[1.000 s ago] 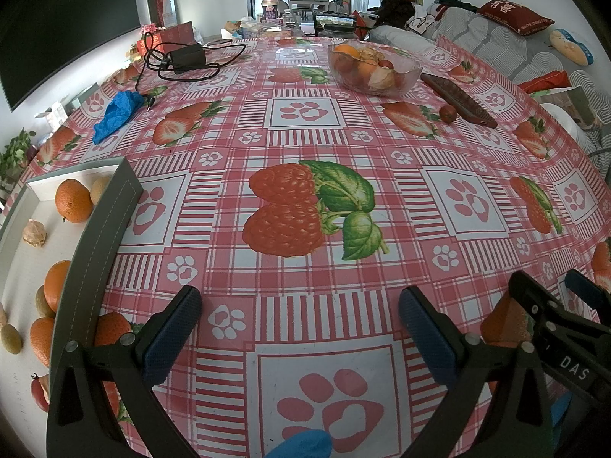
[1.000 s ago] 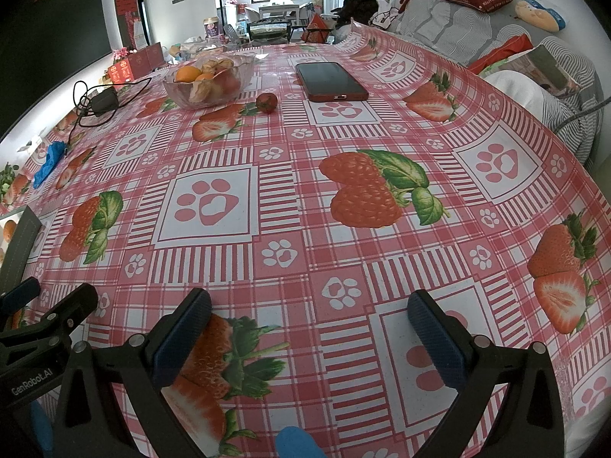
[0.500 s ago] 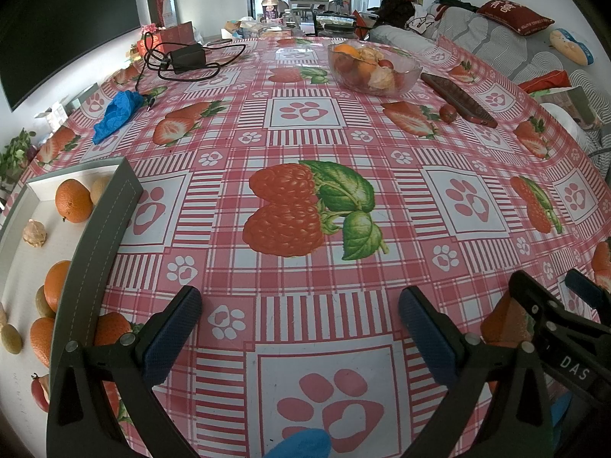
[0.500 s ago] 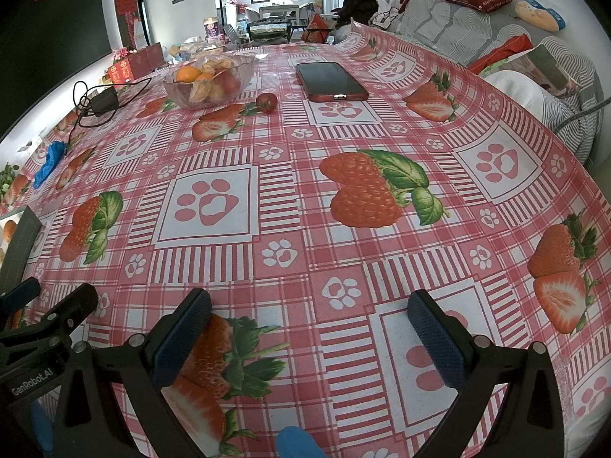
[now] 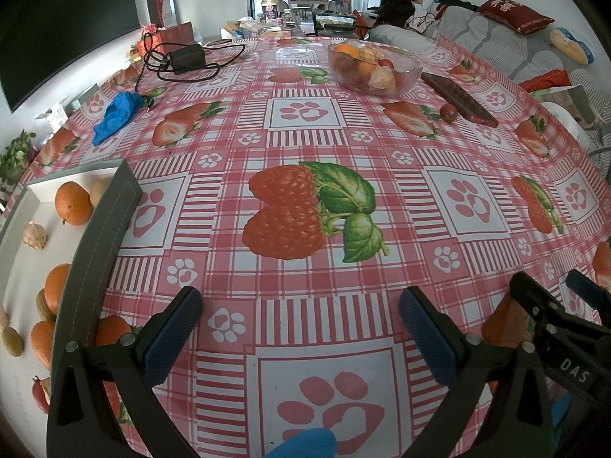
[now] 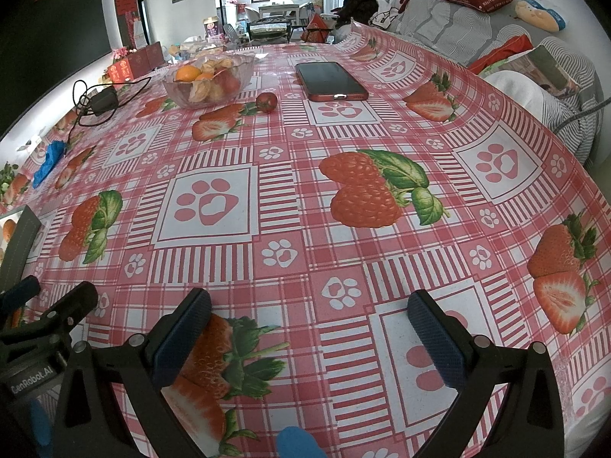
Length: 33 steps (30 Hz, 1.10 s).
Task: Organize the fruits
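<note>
Both tools hover low over the near edge of the surface [image 5: 305,145], side by side, and neither carries anything. The left hand-held gripper [image 5: 301,328] has its jaws spread wide with only tablecloth between them; the right hand-held gripper [image 6: 309,328] is equally wide apart and empty.

The fruit still to be sorted sits far ahead of both. The bowl [image 6: 208,80] of mixed fruit stands near the far end of the surface, and a loose tomato [image 6: 266,102] lies just beside it, between the bowl and the phone [image 6: 330,82]. Seen from the right gripper, the tomato lies straight ahead and slightly left; seen from the left gripper, it [image 5: 448,113] lies ahead and well to the right, with the bowl [image 5: 374,66] just past it. The right gripper therefore looks the nearer and better lined up for it.

The tray [image 5: 99,236], already holding oranges and smaller fruits, lies at the left gripper's left side, its long wall running away from the camera along the surface's left edge. That suits the left gripper for placing, and the right for fetching.

The tomato is round, so it has no real long axis and points nowhere that matters; its stem end cannot be made out. The jaws could likely close on it from any side, though the phone, whose long axis runs away from the grippers, stands close on its right.
</note>
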Tool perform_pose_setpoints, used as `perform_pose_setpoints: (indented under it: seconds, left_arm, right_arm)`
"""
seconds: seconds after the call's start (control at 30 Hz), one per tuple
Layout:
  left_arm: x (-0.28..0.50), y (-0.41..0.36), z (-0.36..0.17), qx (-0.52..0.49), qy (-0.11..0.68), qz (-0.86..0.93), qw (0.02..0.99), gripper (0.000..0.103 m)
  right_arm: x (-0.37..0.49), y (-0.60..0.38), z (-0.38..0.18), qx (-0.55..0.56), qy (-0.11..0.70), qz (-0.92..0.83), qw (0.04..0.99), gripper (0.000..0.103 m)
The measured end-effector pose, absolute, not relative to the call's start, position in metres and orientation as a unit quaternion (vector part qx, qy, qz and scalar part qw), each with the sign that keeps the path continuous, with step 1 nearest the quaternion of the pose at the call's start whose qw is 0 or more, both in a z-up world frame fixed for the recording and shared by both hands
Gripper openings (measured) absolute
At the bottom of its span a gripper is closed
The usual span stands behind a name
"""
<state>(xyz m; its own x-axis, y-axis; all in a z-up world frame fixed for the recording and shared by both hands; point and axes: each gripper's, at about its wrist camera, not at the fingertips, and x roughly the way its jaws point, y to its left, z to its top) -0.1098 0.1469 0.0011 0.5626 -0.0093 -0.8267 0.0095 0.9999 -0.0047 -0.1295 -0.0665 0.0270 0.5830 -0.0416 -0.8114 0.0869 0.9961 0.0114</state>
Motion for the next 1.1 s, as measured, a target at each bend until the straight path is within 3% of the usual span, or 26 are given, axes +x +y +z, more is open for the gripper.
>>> perform_pose_setpoints:
  seconds: [0.17, 0.3, 0.6, 0.83, 1.1]
  left_arm:
    - [-0.119, 0.153, 0.014, 0.005, 0.484, 0.014, 0.875, 0.103]
    - [-0.153, 0.166, 0.065, 0.026, 0.424, 0.012, 0.905, 0.103]
    - [-0.2, 0.279, 0.124, -0.031, 0.408, 0.04, 0.912, 0.103]
    - [-0.236, 0.374, 0.141, -0.061, 0.395, 0.122, 0.909, 0.103]
    - [-0.243, 0.414, 0.11, -0.05, 0.475, 0.17, 0.862, 0.103]
  right_arm:
    - [-0.126, -0.068, 0.027, 0.02, 0.473, -0.036, 0.88, 0.103]
    - [-0.121, -0.065, 0.039, 0.037, 0.54, -0.02, 0.841, 0.103]
    - [-0.139, 0.047, 0.122, -0.028, 0.506, 0.146, 0.849, 0.103]
    - [-0.139, 0.137, 0.134, -0.001, 0.533, 0.254, 0.807, 0.103]
    - [-0.142, 0.211, 0.13, -0.076, 0.551, 0.282, 0.781, 0.103]
